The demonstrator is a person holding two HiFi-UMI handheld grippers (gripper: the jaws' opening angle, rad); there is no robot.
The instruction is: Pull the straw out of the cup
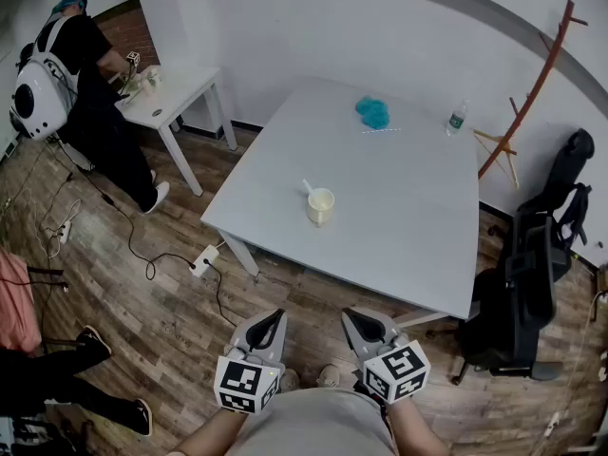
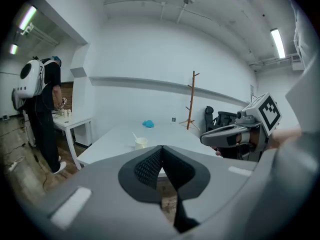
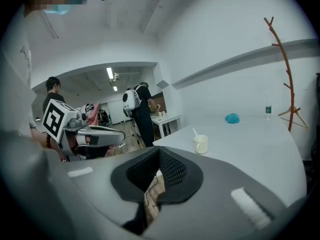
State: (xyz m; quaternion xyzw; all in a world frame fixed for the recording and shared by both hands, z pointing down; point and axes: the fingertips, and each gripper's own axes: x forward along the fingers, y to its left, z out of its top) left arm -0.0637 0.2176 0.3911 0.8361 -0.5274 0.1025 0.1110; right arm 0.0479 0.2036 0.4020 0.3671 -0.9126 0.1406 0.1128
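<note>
A cream cup stands near the front left of the white table, with a white straw leaning out of it to the upper left. Both grippers hang low in front of my body, well short of the table and the cup. The left gripper is shut with nothing in it, and so is the right gripper. In the left gripper view the jaws meet at the tip, with the cup far beyond. The right gripper view shows closed jaws and the cup with its straw ahead.
A blue cloth and a water bottle lie at the table's far side. A wooden coat stand and a black chair stand to the right. At the left a person with a white backpack stands by a small white table. Cables and a power strip lie on the floor.
</note>
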